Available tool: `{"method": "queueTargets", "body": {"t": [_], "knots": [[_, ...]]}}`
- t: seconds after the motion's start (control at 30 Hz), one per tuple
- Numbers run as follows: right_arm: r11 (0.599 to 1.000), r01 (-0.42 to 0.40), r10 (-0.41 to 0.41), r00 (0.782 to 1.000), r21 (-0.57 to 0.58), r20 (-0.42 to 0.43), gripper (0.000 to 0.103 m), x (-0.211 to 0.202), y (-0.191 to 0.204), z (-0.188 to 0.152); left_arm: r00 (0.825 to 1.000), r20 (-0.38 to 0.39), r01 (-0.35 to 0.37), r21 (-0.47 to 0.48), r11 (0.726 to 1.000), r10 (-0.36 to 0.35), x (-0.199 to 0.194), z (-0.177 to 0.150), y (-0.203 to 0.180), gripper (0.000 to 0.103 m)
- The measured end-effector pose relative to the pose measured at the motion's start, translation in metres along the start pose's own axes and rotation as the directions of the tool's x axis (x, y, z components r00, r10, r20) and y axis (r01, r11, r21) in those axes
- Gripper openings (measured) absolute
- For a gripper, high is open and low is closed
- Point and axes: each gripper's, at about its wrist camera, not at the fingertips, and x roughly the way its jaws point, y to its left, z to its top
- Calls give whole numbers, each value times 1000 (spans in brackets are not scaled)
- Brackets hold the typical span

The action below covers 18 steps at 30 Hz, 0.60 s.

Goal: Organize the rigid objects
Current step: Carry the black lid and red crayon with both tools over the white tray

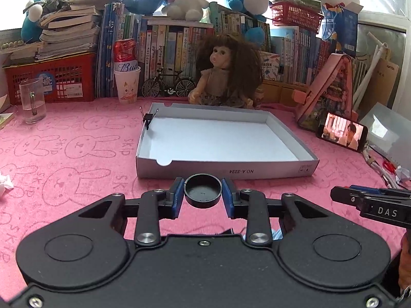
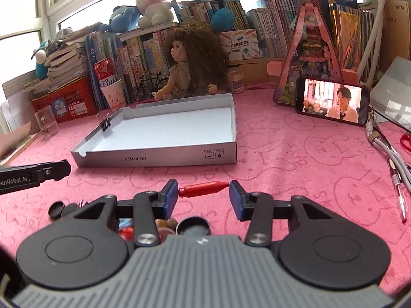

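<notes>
Left gripper (image 1: 203, 196) fingers clamped on a black cap (image 1: 203, 191), held above the pink bench (image 1: 77, 154) just short of the box (image 1: 226, 170). Right gripper (image 2: 203, 196) fingers pinch a red clip (image 2: 203, 189) end to end, also off the bench, box (image 2: 159, 157) ahead-left.

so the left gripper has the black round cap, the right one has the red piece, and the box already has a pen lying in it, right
Not quite. The left gripper does hold the black round cap and the right gripper the red piece, but the box holds no pen: the left wrist view shows only a binder clip on its wall.
</notes>
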Motion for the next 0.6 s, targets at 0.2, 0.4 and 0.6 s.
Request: {"method": "queueTargets", "body": {"t": [0.2,0.4,0.6], "knots": [[999,2,-1,1000,36,-17,49,38,-4,37,1000,6,-13,-22,1000,13,30,40,3,30],[997,-27,32,996,67,-81,49,84,-1,68,997,-76,-17,-58,998,12,79,68,9,30],[997,-31,41,987,65,-157,49,124,1,76,986,-166,-47,-80,996,33,130,70,15,30]]}}
